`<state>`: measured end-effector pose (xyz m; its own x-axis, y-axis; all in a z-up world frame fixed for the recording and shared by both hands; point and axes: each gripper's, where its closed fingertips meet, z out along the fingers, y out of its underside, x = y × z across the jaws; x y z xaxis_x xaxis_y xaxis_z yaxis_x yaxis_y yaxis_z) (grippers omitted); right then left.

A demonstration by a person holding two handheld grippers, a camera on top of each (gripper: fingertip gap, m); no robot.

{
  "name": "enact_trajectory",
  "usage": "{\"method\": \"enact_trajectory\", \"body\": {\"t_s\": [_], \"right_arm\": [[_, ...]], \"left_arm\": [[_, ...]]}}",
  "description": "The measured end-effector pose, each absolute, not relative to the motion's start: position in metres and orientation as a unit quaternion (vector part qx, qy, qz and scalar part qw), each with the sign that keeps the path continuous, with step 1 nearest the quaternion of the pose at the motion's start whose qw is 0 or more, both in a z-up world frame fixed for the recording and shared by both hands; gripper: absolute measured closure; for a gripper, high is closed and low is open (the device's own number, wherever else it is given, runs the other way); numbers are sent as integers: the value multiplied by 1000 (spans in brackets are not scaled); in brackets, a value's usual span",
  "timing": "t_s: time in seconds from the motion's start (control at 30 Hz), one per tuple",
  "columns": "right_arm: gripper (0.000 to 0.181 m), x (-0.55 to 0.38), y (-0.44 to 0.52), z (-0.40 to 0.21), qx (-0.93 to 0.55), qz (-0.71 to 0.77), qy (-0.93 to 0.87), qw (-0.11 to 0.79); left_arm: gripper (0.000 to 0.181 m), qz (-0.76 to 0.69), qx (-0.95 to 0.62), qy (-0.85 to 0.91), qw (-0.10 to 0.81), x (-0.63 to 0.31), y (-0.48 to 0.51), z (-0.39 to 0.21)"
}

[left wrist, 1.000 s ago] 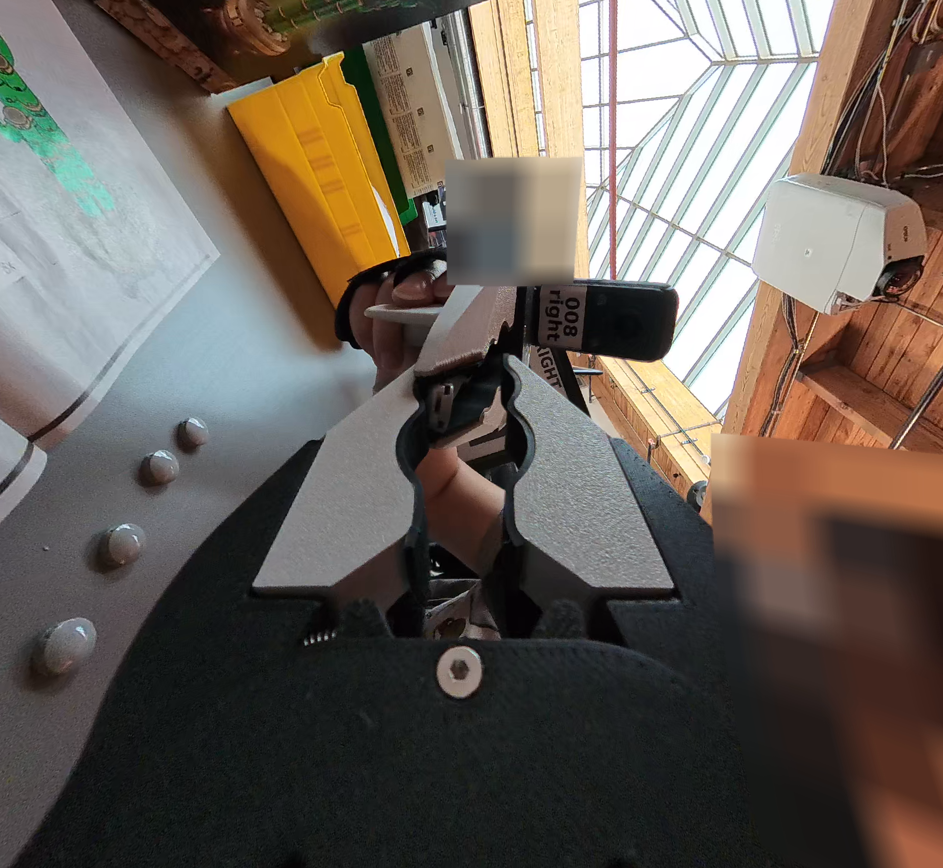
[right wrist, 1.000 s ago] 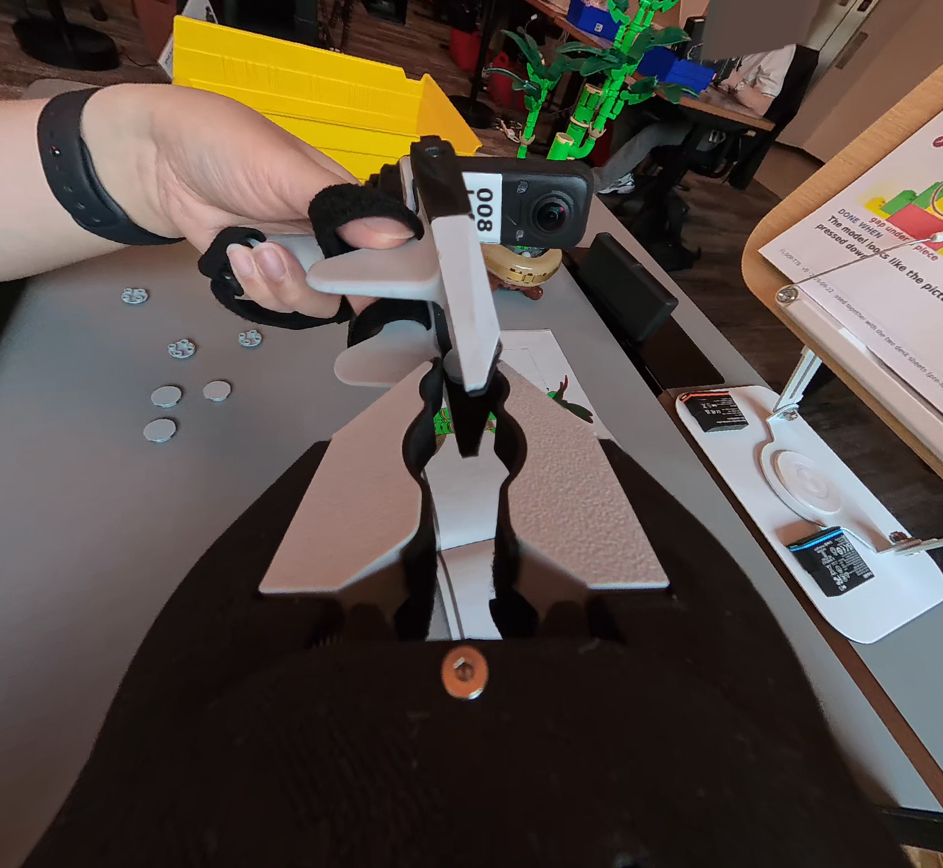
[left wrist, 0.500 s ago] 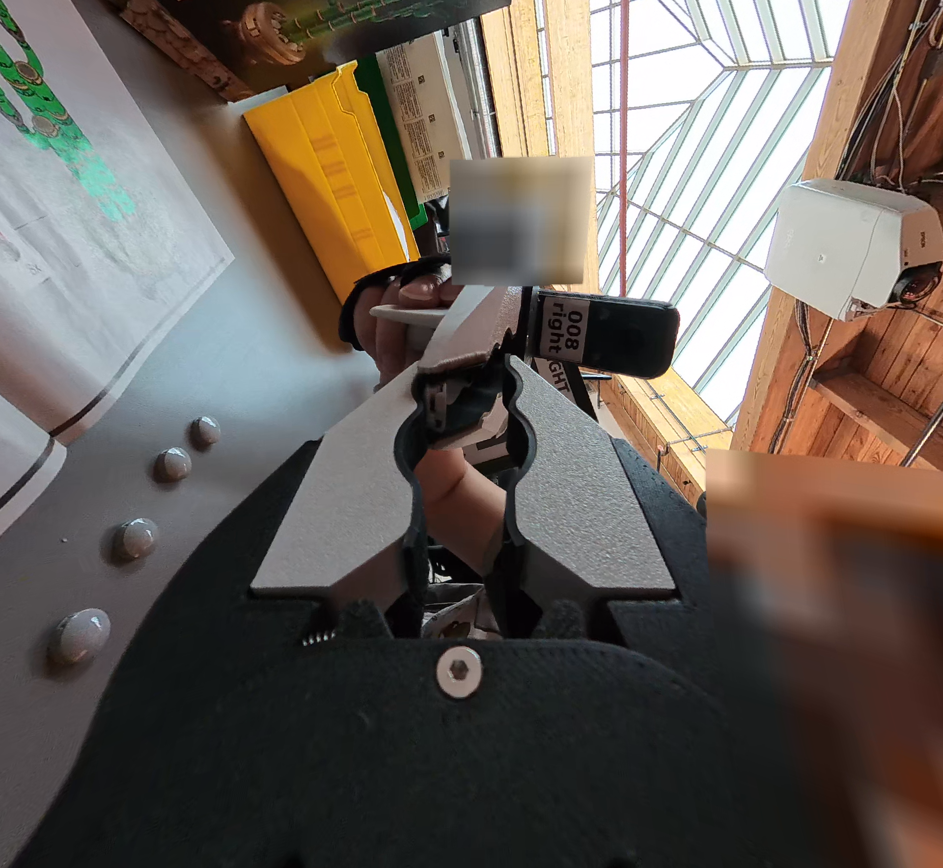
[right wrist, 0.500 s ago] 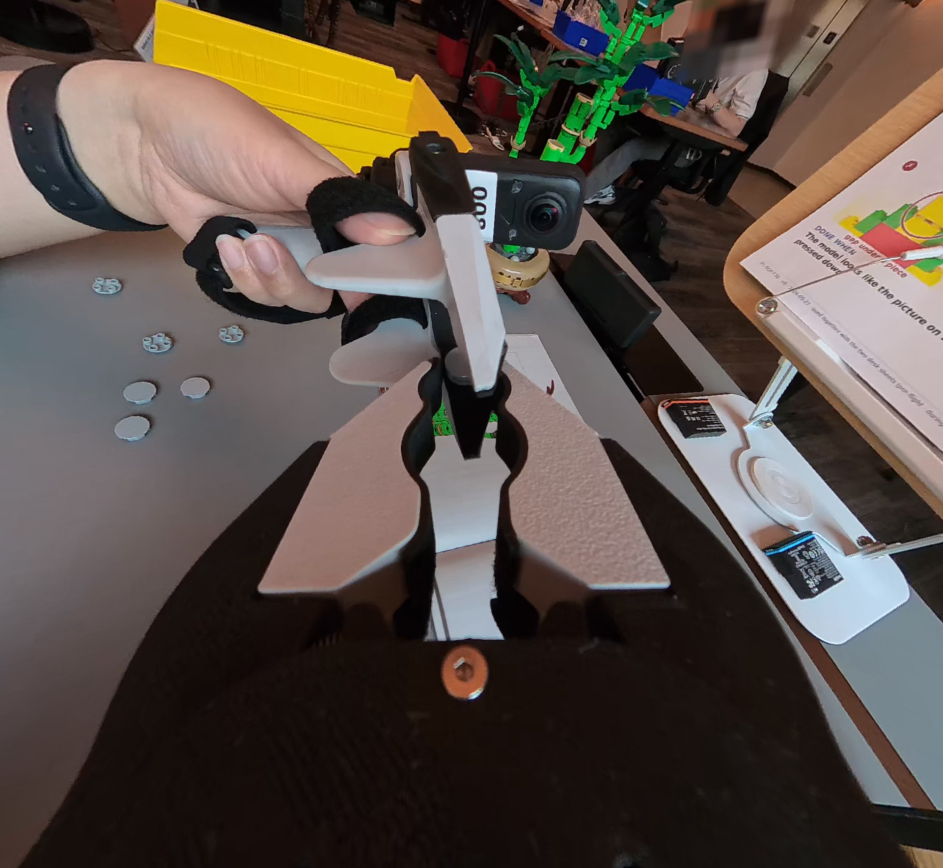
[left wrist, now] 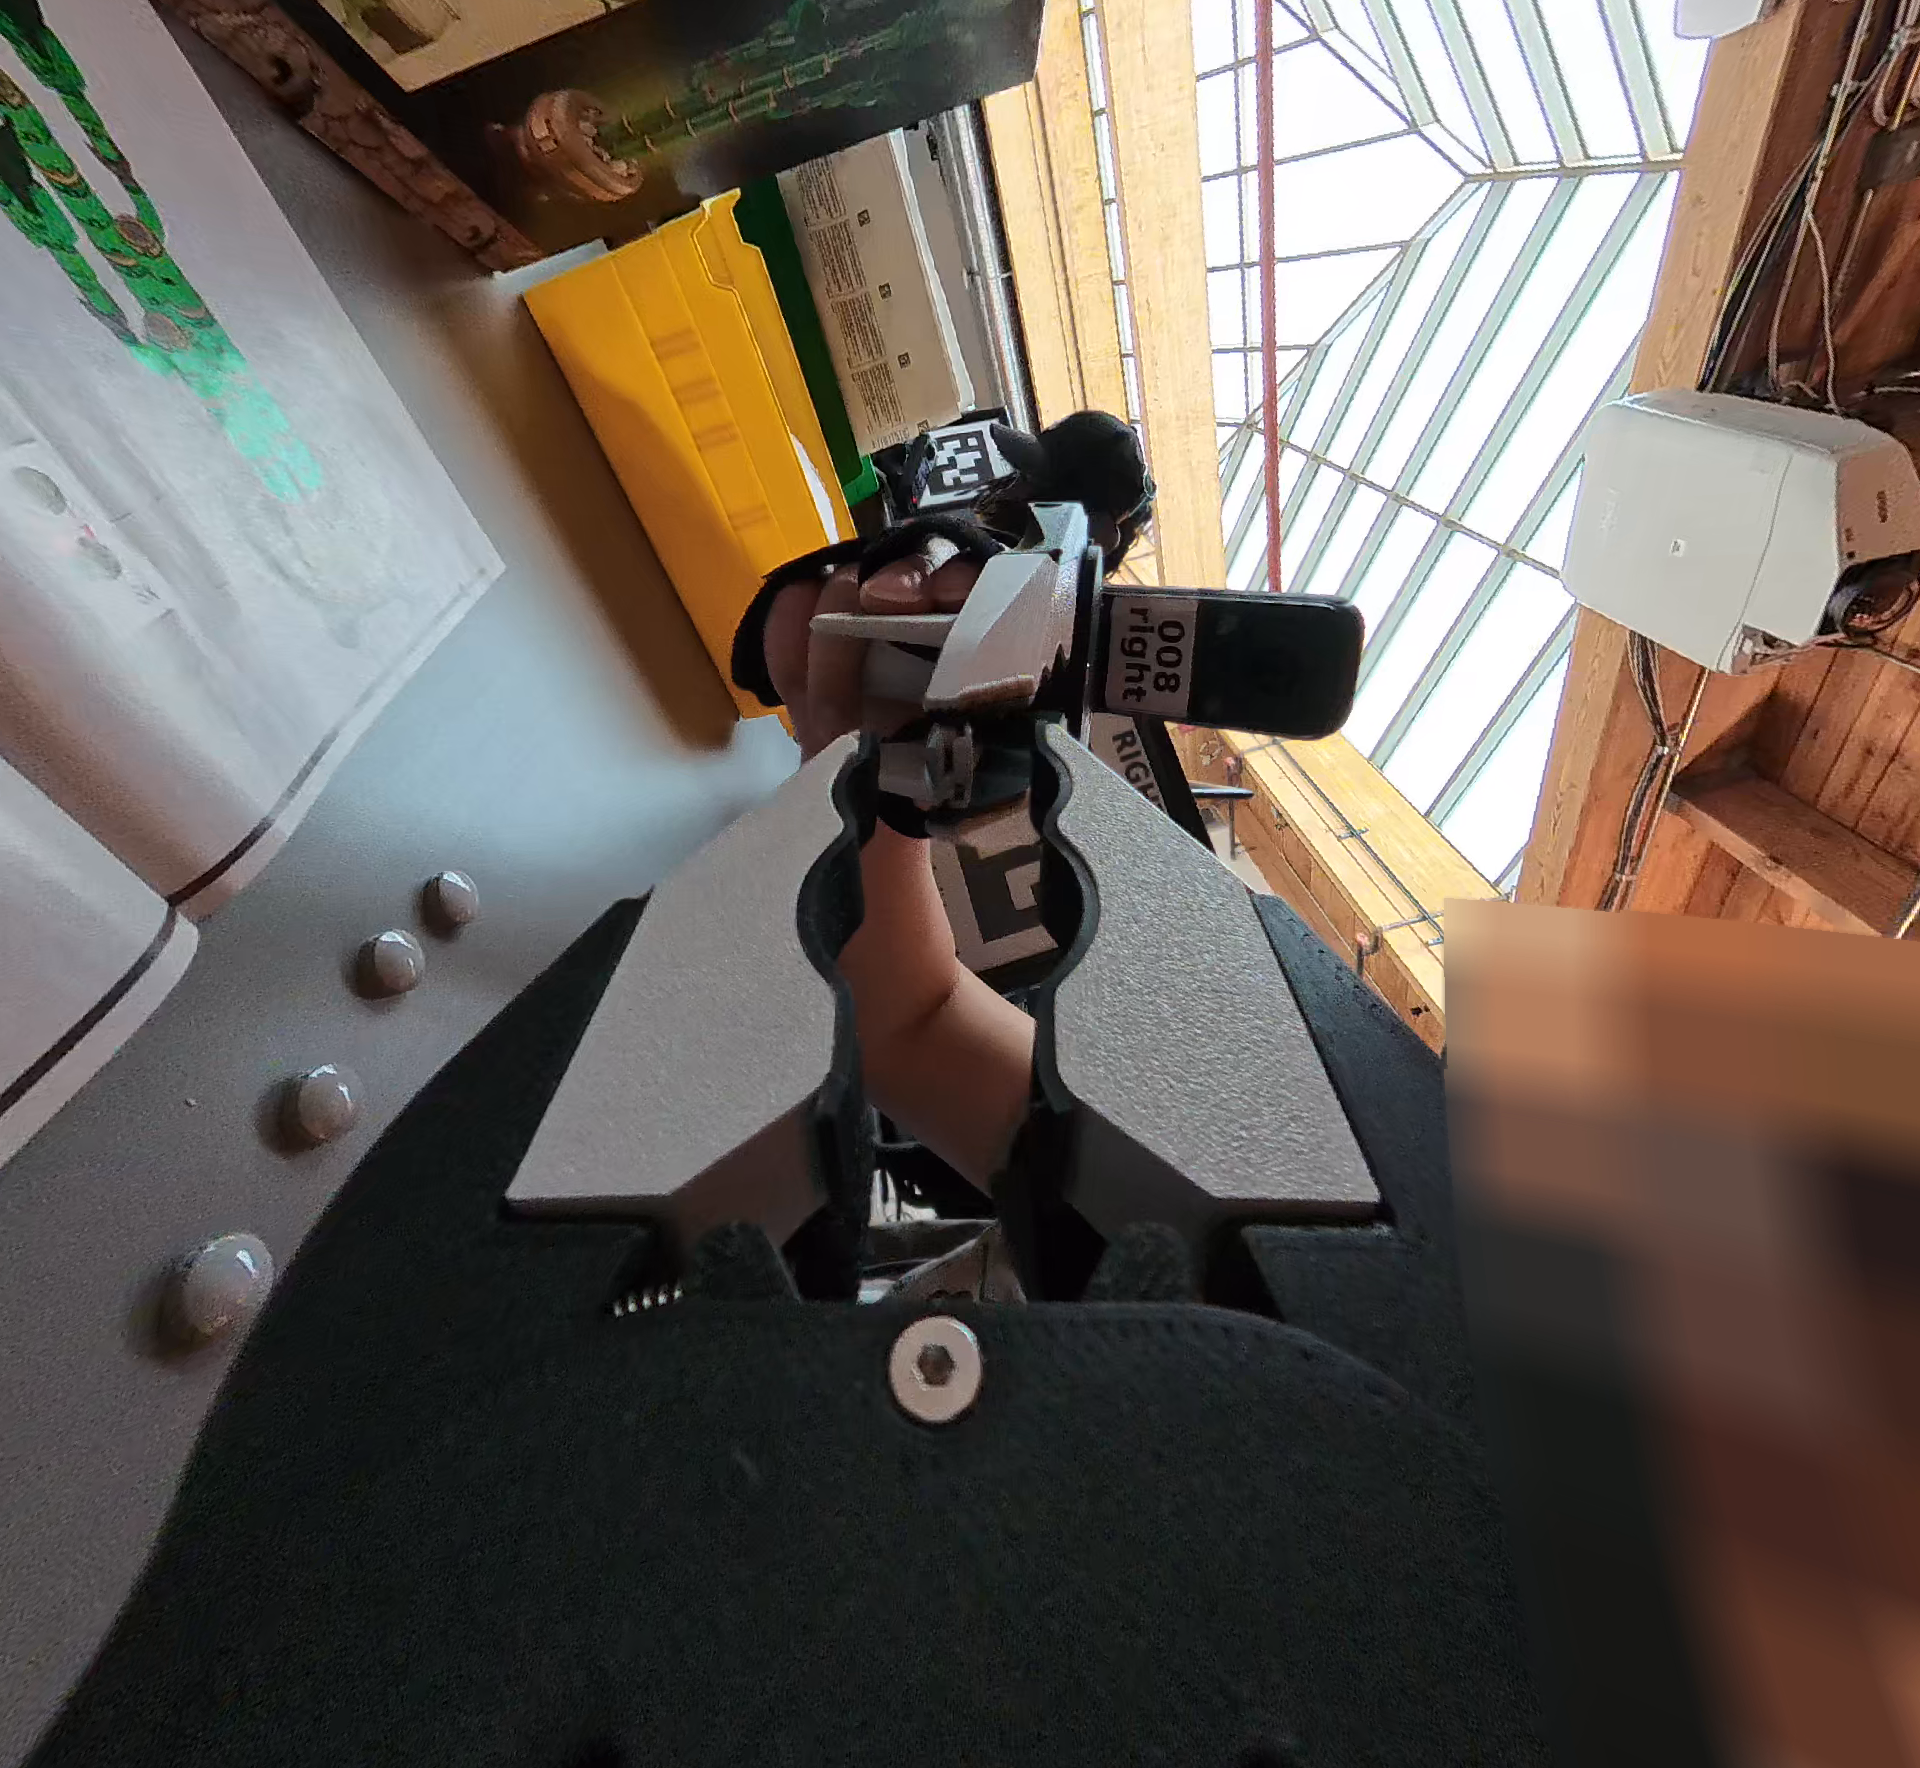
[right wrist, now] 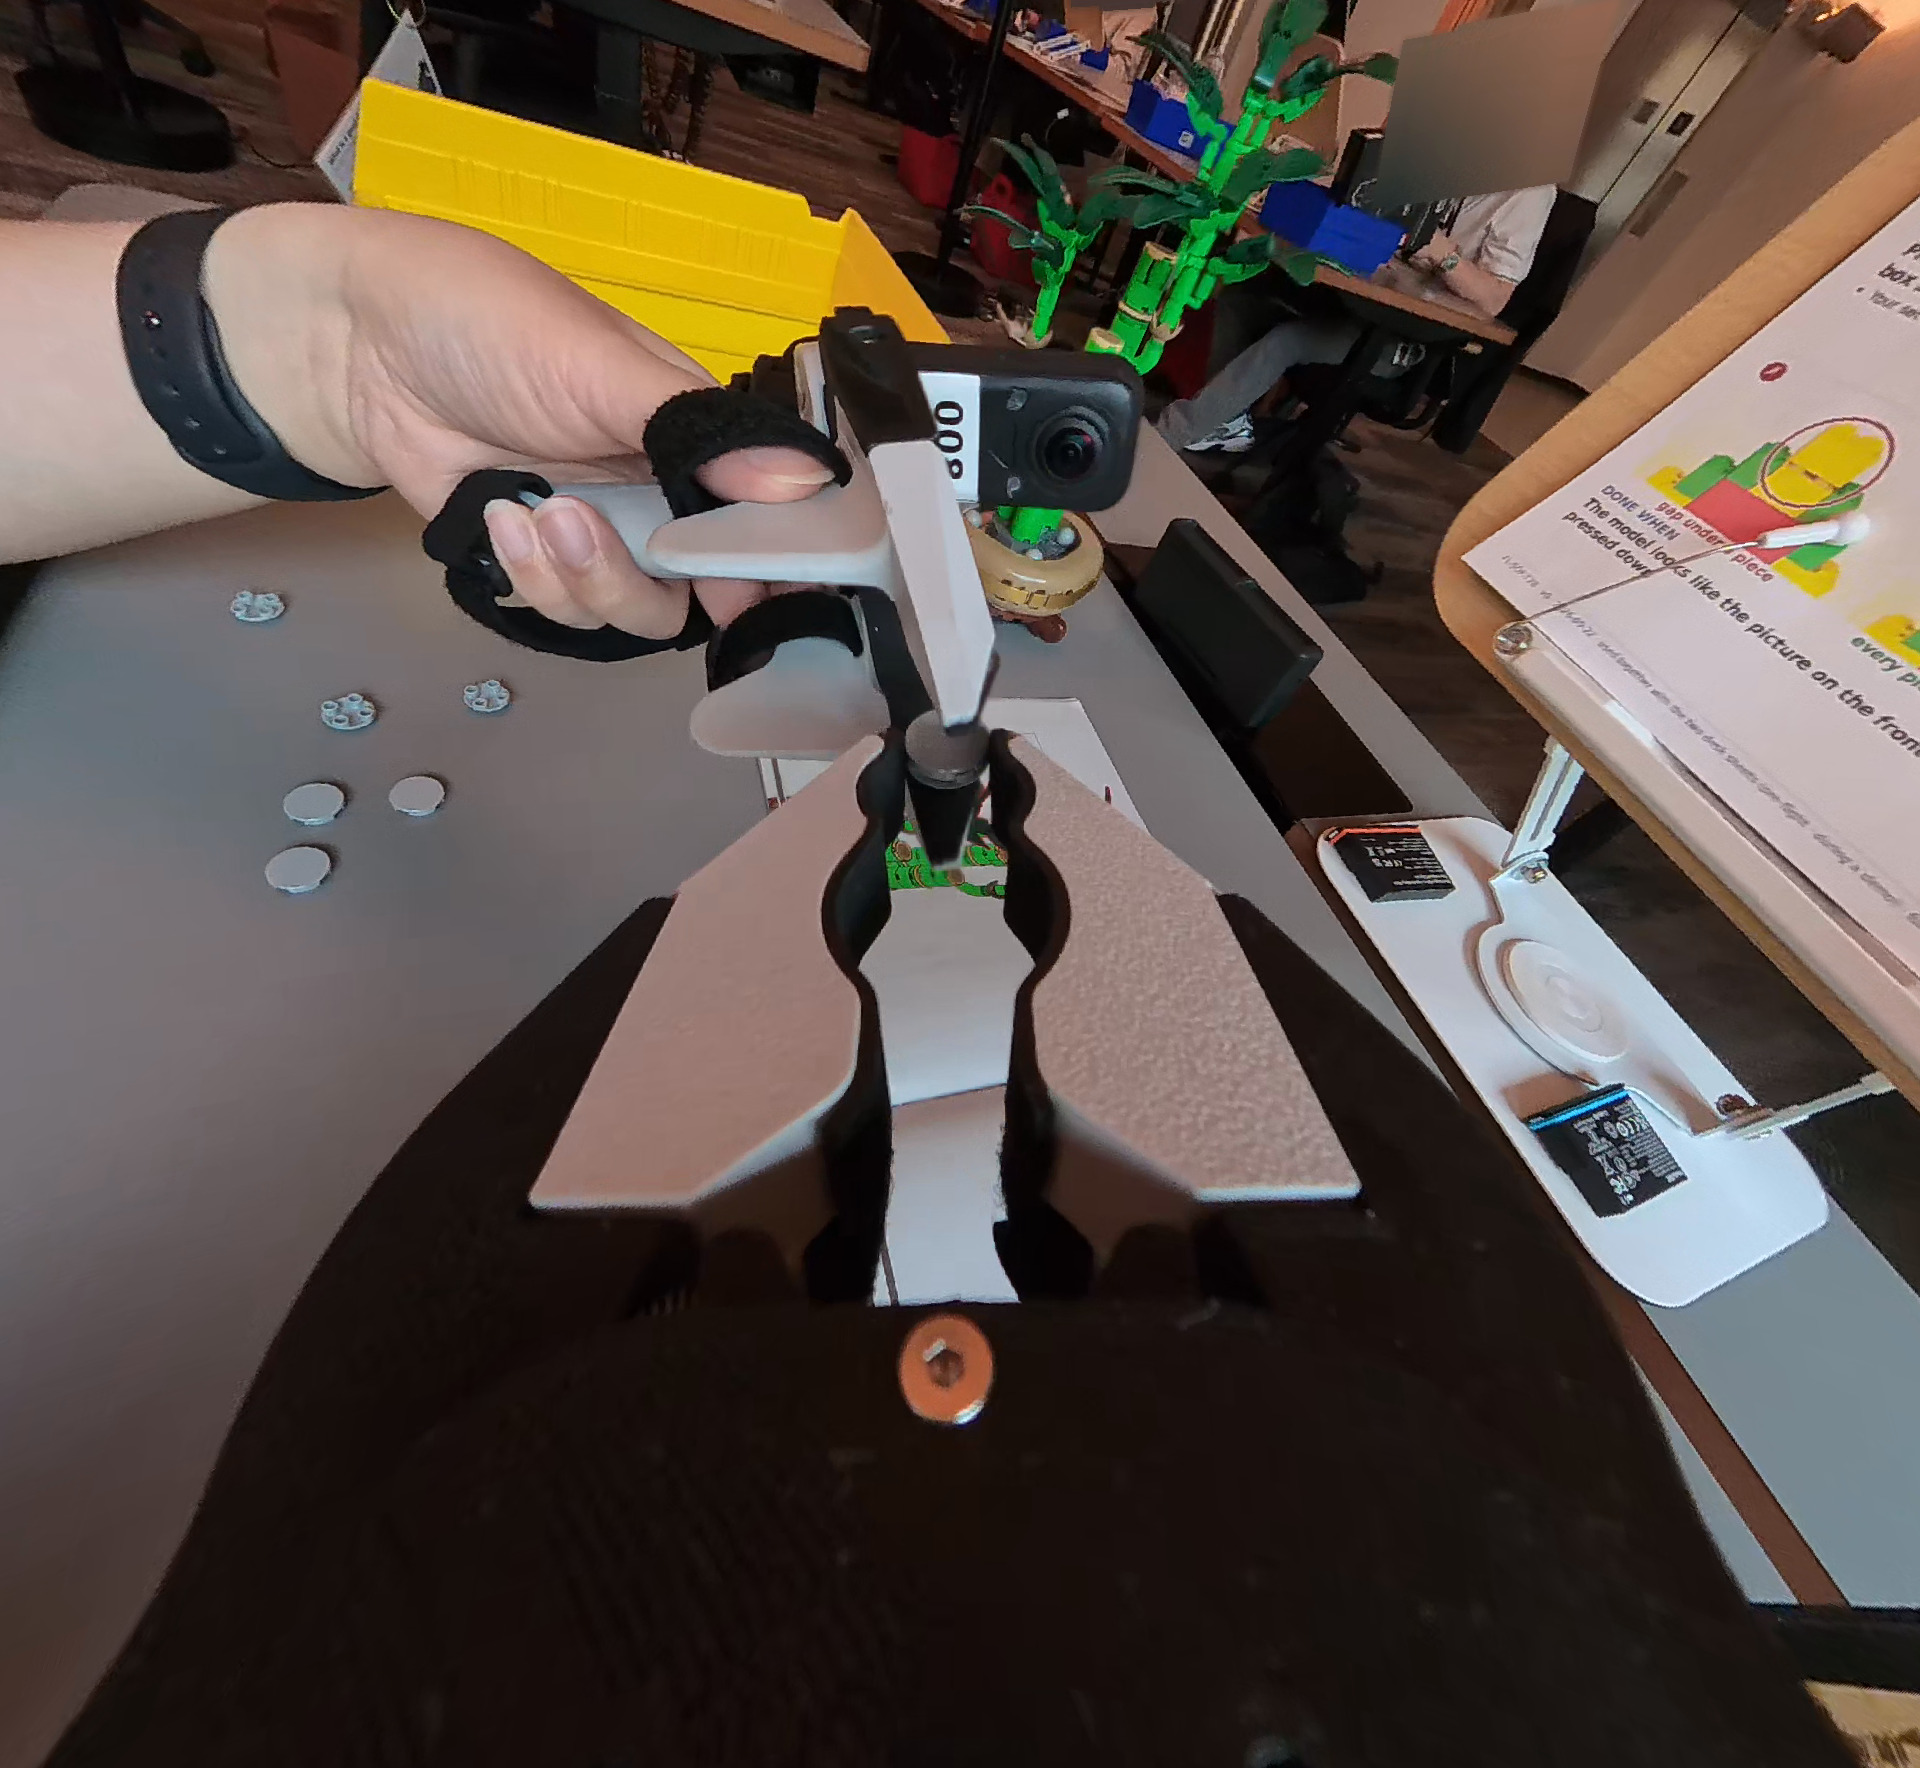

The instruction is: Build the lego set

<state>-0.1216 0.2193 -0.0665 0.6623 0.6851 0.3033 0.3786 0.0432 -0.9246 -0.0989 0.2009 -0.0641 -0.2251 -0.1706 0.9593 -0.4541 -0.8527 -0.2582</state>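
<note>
Two tongs meet tip to tip in the air over the grey table [right wrist: 156, 991]. The right tongs [right wrist: 940, 775] stand almost together, and their tips sit on both sides of a small grey round piece [right wrist: 940, 750], so they clamp it. The left tongs [left wrist: 948, 754] also show only a narrow gap, and a small grey piece shows between their tips; if they press on it, I cannot tell. In the right wrist view the left tongs come down from above and their end touches the top of the piece.

Just behind the right tongs' tips, a hand [right wrist: 468, 388] with a black wristband [right wrist: 177, 357] holds the left tongs, with the fingers in black loops. A black camera [right wrist: 1060, 451] sits on top of them.

Under the right tongs a white booklet [right wrist: 940, 1022] lies on the table. To their left, some grey discs [right wrist: 312, 802] lie loose, well apart from the tips. To their right is a white pad [right wrist: 1662, 1251] with two black batteries [right wrist: 1605, 1147] on it.

Farther, behind the left tongs, the green bamboo model [right wrist: 1195, 243] stands in a tan pot [right wrist: 1039, 565]. A yellow bin [right wrist: 582, 212] is far on the left. A tilted board [right wrist: 1714, 596] with a printed sheet is far on the right.
</note>
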Motion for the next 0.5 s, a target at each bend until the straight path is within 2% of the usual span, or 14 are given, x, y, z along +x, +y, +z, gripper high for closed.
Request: {"method": "enact_trajectory", "body": {"t_s": [0.37,0.5], "right_arm": [[166,-120,219,-73,-683,125,-401,598],[166,-120,218,-70,-681,132,-398,600]], "left_arm": [[165,737,618,-258,91,-99,202,-66],[174,733,622,-263,87,-99,202,-68]]}}
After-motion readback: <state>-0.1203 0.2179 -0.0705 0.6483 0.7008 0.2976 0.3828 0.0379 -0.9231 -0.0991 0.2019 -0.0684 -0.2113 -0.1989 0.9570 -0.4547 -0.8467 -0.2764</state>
